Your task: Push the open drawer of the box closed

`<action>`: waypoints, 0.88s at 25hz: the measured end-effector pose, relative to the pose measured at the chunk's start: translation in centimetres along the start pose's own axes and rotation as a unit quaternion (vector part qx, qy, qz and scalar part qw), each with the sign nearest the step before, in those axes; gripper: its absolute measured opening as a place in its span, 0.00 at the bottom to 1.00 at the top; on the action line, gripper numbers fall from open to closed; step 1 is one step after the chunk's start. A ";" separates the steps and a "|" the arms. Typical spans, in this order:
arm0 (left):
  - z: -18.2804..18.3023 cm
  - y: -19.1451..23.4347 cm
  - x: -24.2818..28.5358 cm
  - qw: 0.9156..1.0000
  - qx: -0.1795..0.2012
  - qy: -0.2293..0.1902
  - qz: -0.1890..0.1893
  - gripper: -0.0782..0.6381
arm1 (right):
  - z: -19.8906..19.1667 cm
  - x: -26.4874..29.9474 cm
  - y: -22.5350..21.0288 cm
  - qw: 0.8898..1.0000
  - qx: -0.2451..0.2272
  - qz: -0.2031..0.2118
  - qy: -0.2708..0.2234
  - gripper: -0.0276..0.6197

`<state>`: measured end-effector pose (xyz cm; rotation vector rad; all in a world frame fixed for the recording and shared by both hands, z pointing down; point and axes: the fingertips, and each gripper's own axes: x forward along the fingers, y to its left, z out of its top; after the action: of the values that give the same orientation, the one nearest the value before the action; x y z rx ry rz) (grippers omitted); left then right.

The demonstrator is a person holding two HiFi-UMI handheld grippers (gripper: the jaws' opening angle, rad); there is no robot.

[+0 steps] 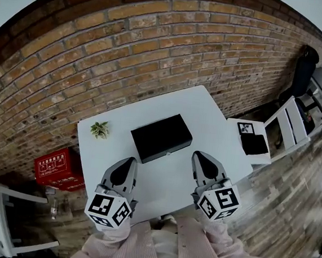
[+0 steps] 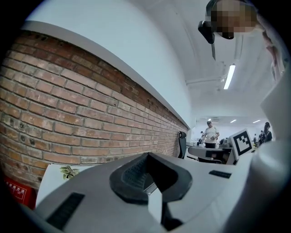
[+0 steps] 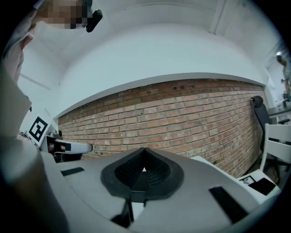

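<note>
The flat black box (image 1: 161, 137), its drawer (image 1: 167, 150) pushed in, sits in the middle of the white counter (image 1: 208, 110), near the left hand-held gripper (image 1: 130, 160) and right hand-held gripper (image 1: 197, 154), both pressed together on nothing.

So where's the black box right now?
Head view: the black box lies centred on the white table, right of the small plant, just ahead of the left gripper and right gripper, touching neither.
</note>
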<state>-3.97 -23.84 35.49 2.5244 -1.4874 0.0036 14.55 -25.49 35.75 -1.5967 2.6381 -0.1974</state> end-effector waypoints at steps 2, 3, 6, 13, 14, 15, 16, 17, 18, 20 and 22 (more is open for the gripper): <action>0.2 0.2 0.0 1.000 0.006 0.000 0.002 0.10 | 0.3 -0.1 -0.2 1.000 0.000 -0.002 -0.004 0.05; 0.3 0.2 0.0 1.000 0.008 -0.001 0.002 0.10 | 0.5 -0.1 -0.3 1.000 -0.001 -0.003 -0.005 0.05; 0.4 0.4 0.0 1.000 0.007 -0.002 0.005 0.10 | 0.6 -0.1 -0.5 1.000 -0.006 -0.006 -0.004 0.05; 0.2 1.4 0.1 1.000 0.006 -0.001 0.017 0.10 | 0.0 0.0 -0.8 1.000 -0.011 -0.009 0.002 0.05; 0.1 1.5 0.1 1.000 0.007 0.000 0.020 0.10 | -0.1 0.1 -0.8 1.000 -0.011 -0.009 0.003 0.05; 0.0 1.6 0.1 1.000 0.006 0.001 0.023 0.10 | -0.1 0.1 -0.8 1.000 -0.011 -0.010 0.004 0.05; -0.1 1.7 0.2 1.000 0.005 0.002 0.025 0.10 | -0.2 0.1 -0.9 1.000 -0.010 -0.010 0.006 0.05; -0.1 1.7 0.2 1.000 0.004 0.003 0.026 0.10 | -0.3 0.1 -1.0 1.000 -0.009 -0.010 0.008 0.05; -0.2 1.8 0.3 1.000 0.004 0.004 0.027 0.10 | -0.4 0.2 -1.0 1.000 -0.009 -0.011 0.008 0.05; -0.2 1.9 0.3 1.000 0.006 0.005 0.029 0.10 | -0.3 0.2 -1.2 1.000 -0.009 -0.013 0.008 0.05; -0.2 2.0 0.3 0.999 0.007 0.005 0.032 0.10 | -0.3 0.2 -1.4 1.000 -0.011 -0.015 0.008 0.05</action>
<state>-5.53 -25.01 36.08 2.4836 -1.5683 0.0355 15.62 -26.28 36.22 -1.6491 2.6391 -0.1840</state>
